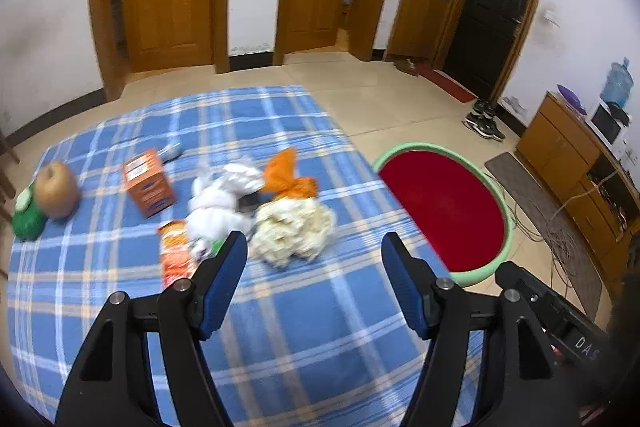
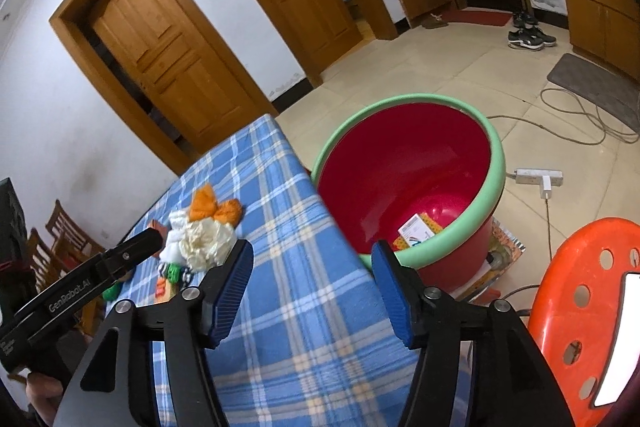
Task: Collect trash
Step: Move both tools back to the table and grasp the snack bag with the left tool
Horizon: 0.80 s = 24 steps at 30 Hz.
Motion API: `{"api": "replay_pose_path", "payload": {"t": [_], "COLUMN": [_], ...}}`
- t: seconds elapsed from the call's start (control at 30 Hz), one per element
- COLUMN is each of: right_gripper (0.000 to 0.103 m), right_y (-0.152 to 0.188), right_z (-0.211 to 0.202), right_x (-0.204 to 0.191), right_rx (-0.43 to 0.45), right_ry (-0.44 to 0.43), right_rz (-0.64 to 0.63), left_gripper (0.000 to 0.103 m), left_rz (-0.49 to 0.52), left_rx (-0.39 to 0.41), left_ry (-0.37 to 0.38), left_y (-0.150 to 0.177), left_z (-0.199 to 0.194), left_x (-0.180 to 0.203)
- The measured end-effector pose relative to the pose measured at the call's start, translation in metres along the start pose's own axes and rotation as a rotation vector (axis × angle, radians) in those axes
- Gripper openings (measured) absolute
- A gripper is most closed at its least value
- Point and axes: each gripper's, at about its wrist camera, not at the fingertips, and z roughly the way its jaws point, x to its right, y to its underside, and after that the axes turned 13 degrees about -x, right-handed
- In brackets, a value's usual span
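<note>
A pile of trash lies on the blue plaid tablecloth (image 1: pixel 280 307): a cream crumpled wad (image 1: pixel 294 227), white crumpled paper (image 1: pixel 224 199), an orange plastic bag (image 1: pixel 290 173), an orange snack wrapper (image 1: pixel 174 251) and an orange box (image 1: pixel 149 183). My left gripper (image 1: pixel 314 251) is open and empty, just short of the cream wad. The red basin with a green rim (image 2: pixel 408 171) stands beside the table's right edge and holds a small box (image 2: pixel 416 229). My right gripper (image 2: pixel 312 259) is open and empty, over the table edge near the basin. The pile also shows in the right wrist view (image 2: pixel 206 237).
A brown pear-like fruit (image 1: pixel 56 189) and a green toy (image 1: pixel 26 217) sit at the table's left. An orange plastic stool (image 2: pixel 584 307) stands to the right of the basin. Cables and a power strip (image 2: pixel 538 177) lie on the tiled floor. Shoes (image 1: pixel 484 121) sit near the dark door.
</note>
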Motion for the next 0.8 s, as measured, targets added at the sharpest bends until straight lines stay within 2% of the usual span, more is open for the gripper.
{"api": "replay_pose_path", "payload": {"t": [0.07, 0.3, 0.4, 0.8], "right_gripper": [0.07, 0.07, 0.071, 0.071], "right_y": [0.004, 0.011, 0.012, 0.013], "right_z": [0.001, 0.011, 0.016, 0.041], "right_x": [-0.003, -0.015, -0.018, -0.022], "right_rx": [-0.001, -0.024, -0.036, -0.1], "right_ry": [0.014, 0.016, 0.02, 0.046], "right_rz": [-0.004, -0.03, -0.035, -0.05], "left_gripper": [0.069, 0.074, 0.074, 0.074], "left_rz": [-0.017, -0.065, -0.099, -0.161], "left_rx": [-0.002, -0.004, -0.029, -0.096], "left_ry": [-0.01, -0.082, -0.103, -0.124], "left_y": [0.004, 0.019, 0.025, 0.027], "left_z": [-0.002, -0.003, 0.004, 0.039], "left_x": [-0.009, -0.045, -0.062, -0.09]}}
